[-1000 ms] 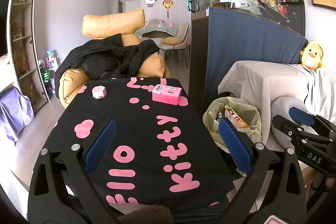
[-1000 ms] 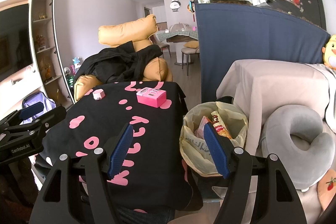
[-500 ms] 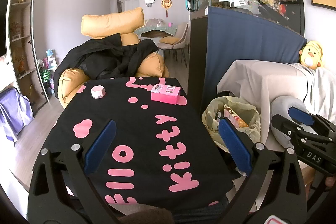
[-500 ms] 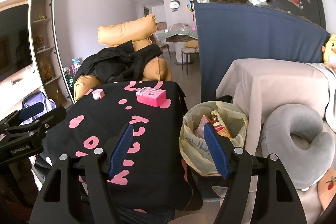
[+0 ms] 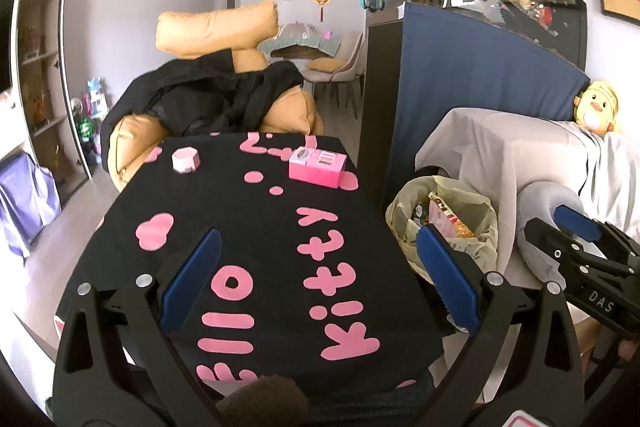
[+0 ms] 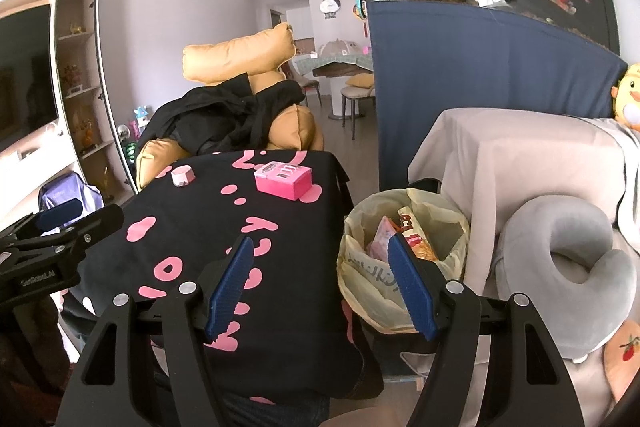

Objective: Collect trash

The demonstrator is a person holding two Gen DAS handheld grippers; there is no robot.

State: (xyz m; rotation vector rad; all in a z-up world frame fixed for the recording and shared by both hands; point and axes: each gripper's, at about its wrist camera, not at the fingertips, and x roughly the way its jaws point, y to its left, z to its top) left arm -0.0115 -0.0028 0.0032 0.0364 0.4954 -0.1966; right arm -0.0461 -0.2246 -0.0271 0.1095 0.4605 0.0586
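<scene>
A pink box (image 5: 317,167) and a small pale pink hexagonal tub (image 5: 184,159) sit at the far end of the table with the black pink-lettered cloth (image 5: 256,227). Both also show in the right wrist view: the box (image 6: 283,181) and the tub (image 6: 182,174). A yellowish trash bag (image 6: 404,255) holding snack wrappers stands on the floor right of the table; it shows in the left wrist view too (image 5: 444,223). My left gripper (image 5: 316,283) is open and empty over the near table end. My right gripper (image 6: 320,285) is open and empty, between table edge and bag.
An orange sofa with black clothes (image 5: 216,99) stands behind the table. A blue-draped fish tank cabinet (image 6: 480,83) and a cloth-covered seat (image 6: 516,163) with a grey neck pillow (image 6: 560,259) are at the right. Shelves (image 6: 80,67) line the left wall.
Both views have shifted only slightly; the grippers stay open and nothing on the table has moved.
</scene>
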